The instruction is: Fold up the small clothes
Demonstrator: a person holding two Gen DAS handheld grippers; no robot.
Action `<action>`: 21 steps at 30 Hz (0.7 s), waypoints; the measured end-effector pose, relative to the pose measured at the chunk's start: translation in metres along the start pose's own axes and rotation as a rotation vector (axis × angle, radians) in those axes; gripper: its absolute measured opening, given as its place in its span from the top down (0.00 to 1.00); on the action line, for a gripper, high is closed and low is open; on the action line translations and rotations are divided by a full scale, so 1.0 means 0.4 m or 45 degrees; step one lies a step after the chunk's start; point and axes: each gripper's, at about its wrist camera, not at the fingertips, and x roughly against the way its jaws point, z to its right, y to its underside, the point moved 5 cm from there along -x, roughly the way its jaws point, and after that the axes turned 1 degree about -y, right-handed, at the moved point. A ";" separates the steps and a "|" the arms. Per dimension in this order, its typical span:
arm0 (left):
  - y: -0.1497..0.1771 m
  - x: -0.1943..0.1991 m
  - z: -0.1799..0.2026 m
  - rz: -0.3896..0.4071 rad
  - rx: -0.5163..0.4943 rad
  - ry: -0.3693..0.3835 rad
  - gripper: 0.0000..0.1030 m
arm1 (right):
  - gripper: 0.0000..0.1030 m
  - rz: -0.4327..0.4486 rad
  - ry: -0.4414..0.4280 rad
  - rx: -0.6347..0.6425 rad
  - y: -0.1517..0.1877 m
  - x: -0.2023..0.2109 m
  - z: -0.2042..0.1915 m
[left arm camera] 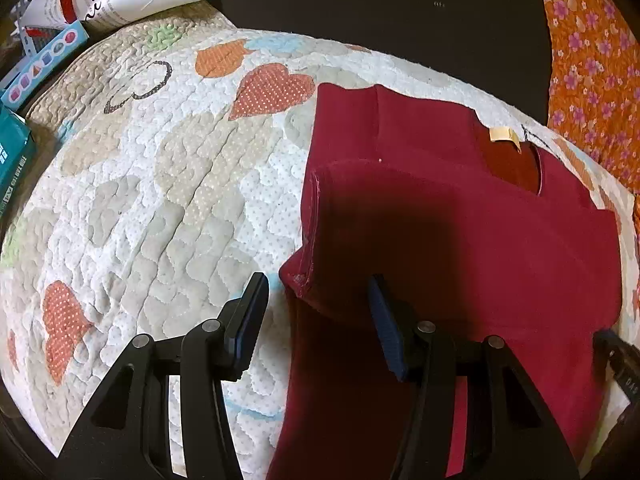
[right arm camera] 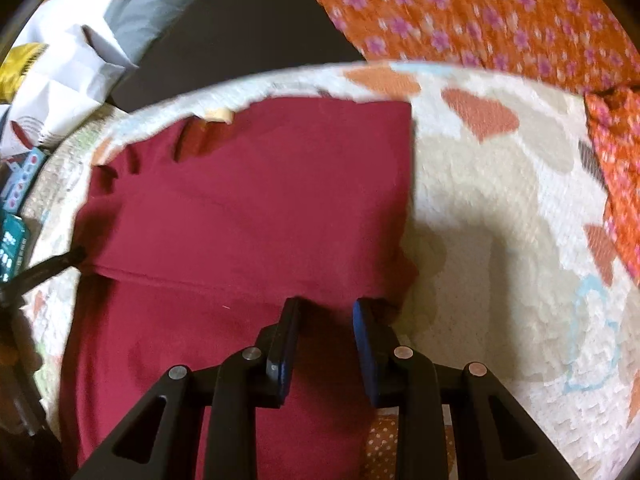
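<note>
A dark red shirt (left arm camera: 460, 220) lies partly folded on a heart-patterned quilt (left arm camera: 160, 180), its cream neck label (left arm camera: 505, 135) at the far edge. The left gripper (left arm camera: 318, 312) hangs spread over the shirt's folded left edge; the right gripper (right arm camera: 326, 320) — fingers parted, nothing between them — hovers over its near right corner. An orange floral cloth (right arm camera: 500, 8) lies beyond.

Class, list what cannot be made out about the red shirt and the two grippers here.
- Shirt hem: both views, cut off by the bottom edge behind the gripper bodies.
- Label text: right wrist view, blurred; left, too small.
- Right gripper grip on the fold: blurred, cannot tell.
- Left gripper: open beside the fold.
</note>
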 end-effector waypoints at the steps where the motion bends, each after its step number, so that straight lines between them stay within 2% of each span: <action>1: 0.001 0.002 -0.002 -0.001 0.007 0.006 0.50 | 0.75 0.018 -0.005 -0.009 -0.001 0.006 0.001; 9: -0.013 -0.001 -0.024 -0.038 0.109 0.111 0.50 | 0.74 0.039 -0.096 -0.119 0.001 0.057 0.028; 14: -0.016 0.001 -0.010 -0.046 0.092 0.122 0.50 | 0.73 0.044 -0.123 -0.139 0.007 0.061 0.019; 21: -0.008 0.020 -0.005 -0.060 0.073 0.195 0.50 | 0.73 0.029 -0.127 -0.123 0.022 0.057 -0.001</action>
